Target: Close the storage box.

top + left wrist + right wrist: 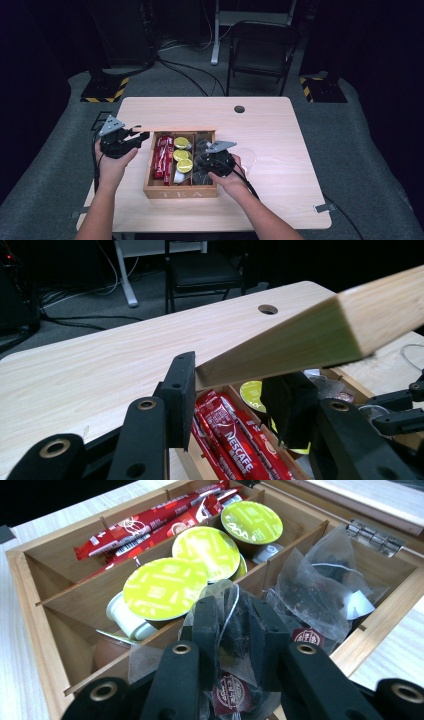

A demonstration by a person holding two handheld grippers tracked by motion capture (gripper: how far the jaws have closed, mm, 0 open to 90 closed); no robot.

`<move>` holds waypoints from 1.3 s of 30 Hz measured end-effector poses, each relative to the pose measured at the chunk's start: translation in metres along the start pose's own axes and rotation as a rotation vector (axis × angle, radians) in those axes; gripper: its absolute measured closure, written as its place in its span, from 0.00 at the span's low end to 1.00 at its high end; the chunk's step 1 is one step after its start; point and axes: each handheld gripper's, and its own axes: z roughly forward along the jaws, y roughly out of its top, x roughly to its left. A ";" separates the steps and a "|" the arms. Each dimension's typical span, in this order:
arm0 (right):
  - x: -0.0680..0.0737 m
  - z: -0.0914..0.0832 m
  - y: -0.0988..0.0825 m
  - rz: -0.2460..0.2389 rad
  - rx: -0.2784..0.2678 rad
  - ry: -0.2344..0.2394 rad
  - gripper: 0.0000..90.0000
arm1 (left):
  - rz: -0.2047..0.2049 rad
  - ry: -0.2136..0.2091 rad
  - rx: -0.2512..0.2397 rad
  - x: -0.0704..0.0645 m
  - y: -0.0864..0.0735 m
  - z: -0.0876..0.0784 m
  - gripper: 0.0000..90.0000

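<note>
Wooden tea box (150, 186): red sticks (163, 156), green-lidded pods (184, 165), tea bags (320, 587). Left fingers (180, 390) clamp lid (300, 335); right fingers (207, 630) pinch one bag (235, 645).

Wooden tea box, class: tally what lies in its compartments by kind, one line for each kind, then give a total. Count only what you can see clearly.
Red Nescafe sticks: at least 3, overlapping, so not certain
Lime-lidded capsules: 3
White capsule lying on its side: 1
Clear tea bags: at least 2, one pinched in the right gripper
Total: at least 9
</note>
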 end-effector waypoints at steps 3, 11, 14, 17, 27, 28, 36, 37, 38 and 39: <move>0.001 -0.002 0.001 0.004 -0.001 0.001 0.84 | 0.000 0.000 0.000 0.000 0.000 0.000 0.64; 0.002 -0.012 0.007 -0.014 -0.010 0.006 0.84 | 0.002 0.001 0.003 0.000 0.000 0.000 0.64; 0.002 -0.015 0.007 -0.021 -0.011 0.014 0.84 | 0.002 0.000 0.002 0.000 0.000 0.000 0.64; 0.003 -0.019 0.007 -0.019 -0.017 0.022 0.84 | 0.001 0.000 0.002 0.000 0.000 0.000 0.64; 0.003 -0.033 0.010 -0.029 -0.024 0.028 0.84 | 0.006 0.001 0.007 0.000 0.000 0.000 0.64; 0.003 -0.034 0.010 -0.028 -0.029 0.027 0.84 | 0.005 0.001 0.007 0.000 0.000 0.000 0.64; 0.001 -0.042 0.012 -0.035 -0.025 0.021 0.84 | 0.006 0.000 0.007 0.000 0.000 0.000 0.64; 0.001 -0.043 0.012 -0.030 -0.024 0.019 0.84 | 0.005 0.001 0.007 0.000 0.000 0.000 0.64; 0.001 -0.044 0.012 -0.025 -0.030 0.017 0.84 | 0.005 0.000 0.007 0.000 0.000 0.000 0.64; 0.000 -0.045 0.012 -0.035 -0.030 0.021 0.84 | 0.005 0.000 0.008 0.000 0.000 0.000 0.64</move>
